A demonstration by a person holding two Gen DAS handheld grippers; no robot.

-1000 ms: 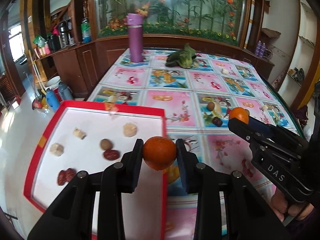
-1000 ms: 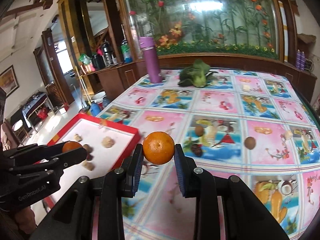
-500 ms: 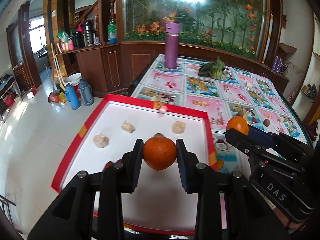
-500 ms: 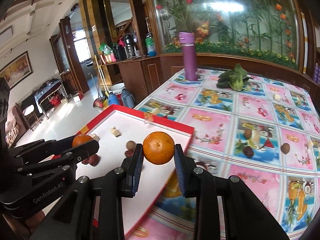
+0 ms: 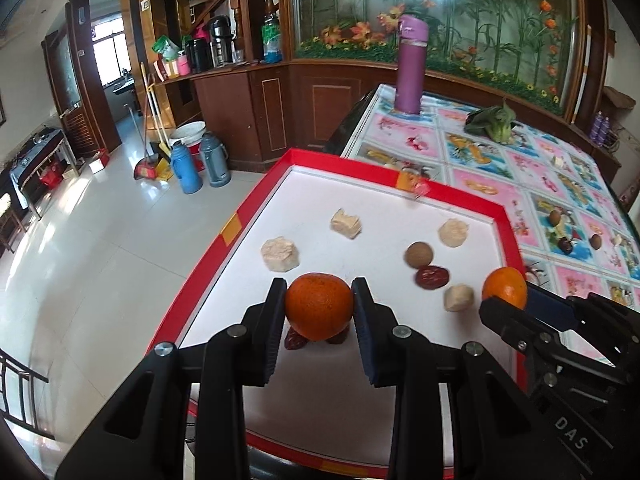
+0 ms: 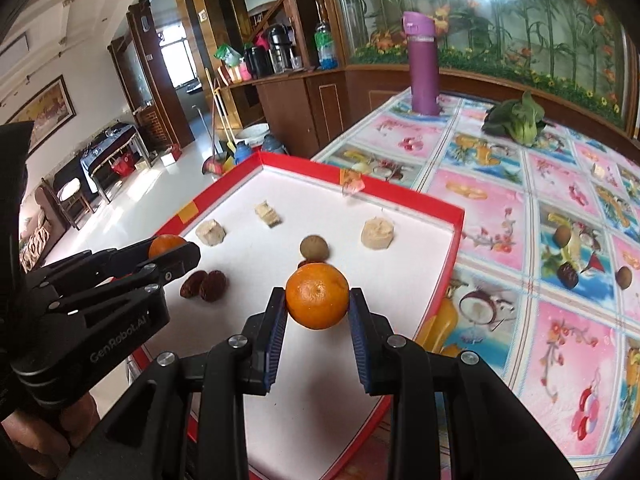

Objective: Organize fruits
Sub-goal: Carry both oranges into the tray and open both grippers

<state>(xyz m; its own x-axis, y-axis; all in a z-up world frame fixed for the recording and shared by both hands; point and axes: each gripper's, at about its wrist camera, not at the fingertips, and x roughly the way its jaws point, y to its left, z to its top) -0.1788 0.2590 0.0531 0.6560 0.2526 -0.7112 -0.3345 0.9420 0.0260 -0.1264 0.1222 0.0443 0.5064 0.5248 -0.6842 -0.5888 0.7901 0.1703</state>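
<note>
Purple insulated bottle (image 5: 411,70) upright at the far end of the patterned tablecloth (image 5: 520,168); leafy green vegetable (image 5: 493,125) lying to its right. On the tiled floor (image 5: 100,248): blue thermos (image 5: 185,168) beside grey thermos (image 5: 213,159), white basin (image 5: 188,133), broom (image 5: 149,128).

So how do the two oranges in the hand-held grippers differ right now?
The left orange looks a deeper reddish orange; the right orange is lighter and shows its stem dimple toward the camera. The left one hangs over the two red dates at the tray's left side; the right one hangs nearer the round brown fruit. Both are clamped, above the tray.
</note>
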